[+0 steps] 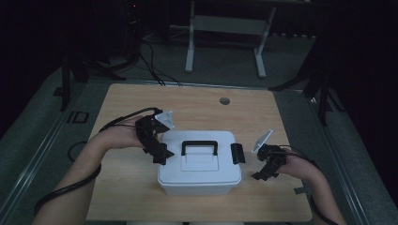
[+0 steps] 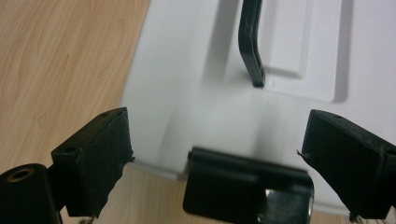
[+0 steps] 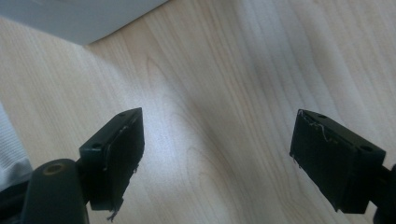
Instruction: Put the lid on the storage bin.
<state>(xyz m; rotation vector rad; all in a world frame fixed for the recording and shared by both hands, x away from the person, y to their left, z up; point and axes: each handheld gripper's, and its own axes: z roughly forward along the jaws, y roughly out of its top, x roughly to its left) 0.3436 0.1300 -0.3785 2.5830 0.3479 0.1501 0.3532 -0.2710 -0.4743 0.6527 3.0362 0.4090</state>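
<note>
A white plastic box (image 1: 199,180) with a black handle (image 1: 199,146) stands at the middle of the wooden table (image 1: 187,103). My left gripper (image 1: 162,154) is at the box's left end. In the left gripper view its jaws (image 2: 215,154) stand open on either side of the black left latch (image 2: 247,186), without touching it, and the handle (image 2: 251,46) lies beyond. My right gripper (image 1: 265,172) hovers open over bare wood just right of the box, past the black right latch (image 1: 237,153). Nothing is between its jaws (image 3: 217,158); a corner of the box (image 3: 79,18) shows at top left.
A small round hole (image 1: 225,101) sits in the table near its far edge. Behind the table stand a white desk frame (image 1: 225,28) and dark stands with cables on the floor. A cable trails from each gripper along the forearm.
</note>
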